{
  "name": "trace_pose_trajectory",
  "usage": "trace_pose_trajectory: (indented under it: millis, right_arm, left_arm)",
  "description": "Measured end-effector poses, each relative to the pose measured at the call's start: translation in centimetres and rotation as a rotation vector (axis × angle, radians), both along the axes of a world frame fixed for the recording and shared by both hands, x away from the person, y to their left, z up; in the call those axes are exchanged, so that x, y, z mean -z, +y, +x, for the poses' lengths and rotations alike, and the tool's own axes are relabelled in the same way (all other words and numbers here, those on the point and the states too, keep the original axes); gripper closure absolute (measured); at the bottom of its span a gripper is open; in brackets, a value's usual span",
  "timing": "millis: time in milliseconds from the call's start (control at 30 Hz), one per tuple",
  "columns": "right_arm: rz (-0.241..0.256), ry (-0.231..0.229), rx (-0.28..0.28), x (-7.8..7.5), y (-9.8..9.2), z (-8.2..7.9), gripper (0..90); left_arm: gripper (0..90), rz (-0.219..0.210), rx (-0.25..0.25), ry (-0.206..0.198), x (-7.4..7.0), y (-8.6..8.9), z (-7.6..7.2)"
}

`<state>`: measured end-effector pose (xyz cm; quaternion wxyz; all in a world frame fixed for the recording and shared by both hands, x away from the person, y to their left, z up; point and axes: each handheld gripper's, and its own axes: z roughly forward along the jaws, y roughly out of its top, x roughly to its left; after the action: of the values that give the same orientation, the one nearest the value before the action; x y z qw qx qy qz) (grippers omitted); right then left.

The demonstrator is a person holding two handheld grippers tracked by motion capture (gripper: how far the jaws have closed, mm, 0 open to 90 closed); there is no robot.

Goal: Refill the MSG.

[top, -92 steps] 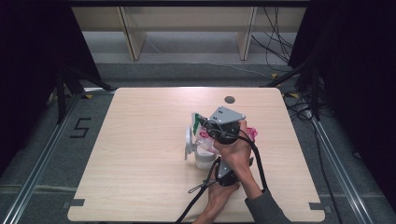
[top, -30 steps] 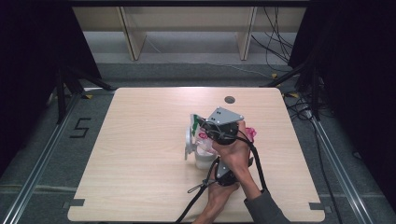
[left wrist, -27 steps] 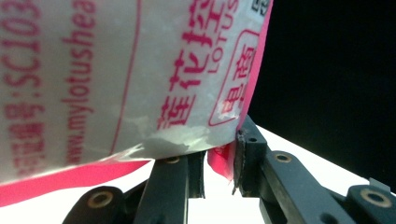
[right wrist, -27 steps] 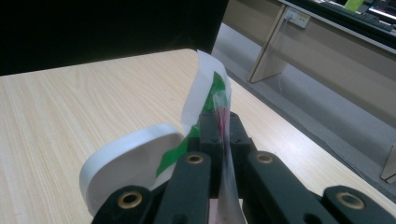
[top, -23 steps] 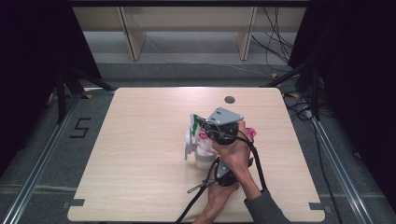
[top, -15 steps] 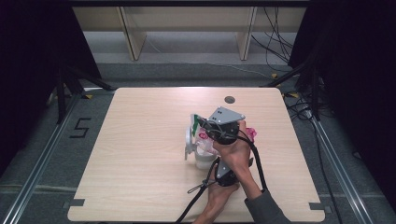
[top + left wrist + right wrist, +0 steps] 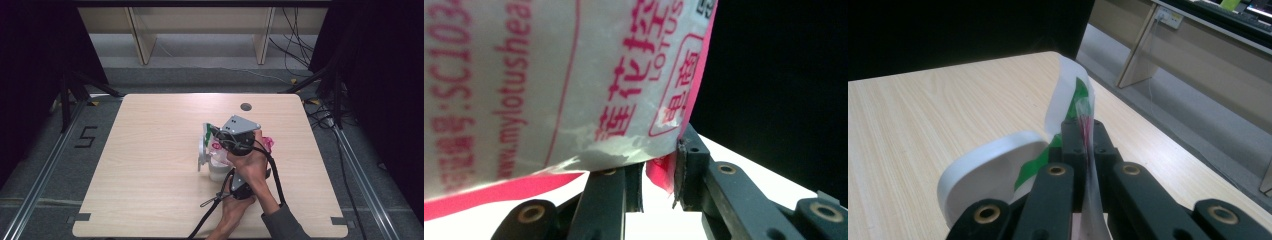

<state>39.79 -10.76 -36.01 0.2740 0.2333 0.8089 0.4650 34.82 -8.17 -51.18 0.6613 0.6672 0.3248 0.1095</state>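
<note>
The right tongs (image 7: pixel 1087 131) are clenched on a thin edge of the plastic bag (image 7: pixel 1083 107); the film, clear with a pink streak, runs straight up between the two black jaws, which press flat against it on both sides. Just beyond them stands a white and green cup (image 7: pixel 998 170), its round white lid tipped up toward the camera and a white flap with green print rising behind it.

The left tongs (image 7: pixel 659 172) grip the same bag lower down: a pink corner of it sits pinched between their jaws, and the white film with red lettering hangs above and across them.

In the high view both hands meet right of the counter's middle. The right tongs (image 7: pixel 231 141), with their grey plate on top, hover over the cup (image 7: pixel 212 160) and the bag (image 7: pixel 267 144), whose pink edge pokes out beside the hand. The left tongs (image 7: pixel 240 187) lie nearer the person, cables trailing over the pale wooden counter (image 7: pixel 150 165).
</note>
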Motion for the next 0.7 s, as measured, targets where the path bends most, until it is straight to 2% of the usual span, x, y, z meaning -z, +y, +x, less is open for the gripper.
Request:
trace_pose_trajectory:
  millis: [33,333,400,567,700]
  right_arm:
    - [-0.001,-0.012,0.005,0.05,-0.03,0.12,89.9]
    - [-0.001,0.0,0.003,0.27,-0.1,0.25,89.9]
    - [0.001,-0.007,0.003,0.14,-0.08,0.15,89.9]
    - [-0.009,-0.005,0.001,0.25,0.04,0.18,89.9]
    - [-0.007,-0.003,0.001,0.32,0.09,0.27,89.9]
  left_arm:
    - [76.4,0.003,0.0,0.002,0.06,0.01,-0.01]
    - [76.4,0.016,0.009,0.001,0.24,0.08,0.04]
    - [76.5,-0.006,0.002,-0.004,0.14,-0.07,0.01]
    - [76.4,0.014,0.006,-0.005,0.17,0.12,0.02]
    - [76.4,-0.001,-0.002,0.001,0.28,0.01,0.0]
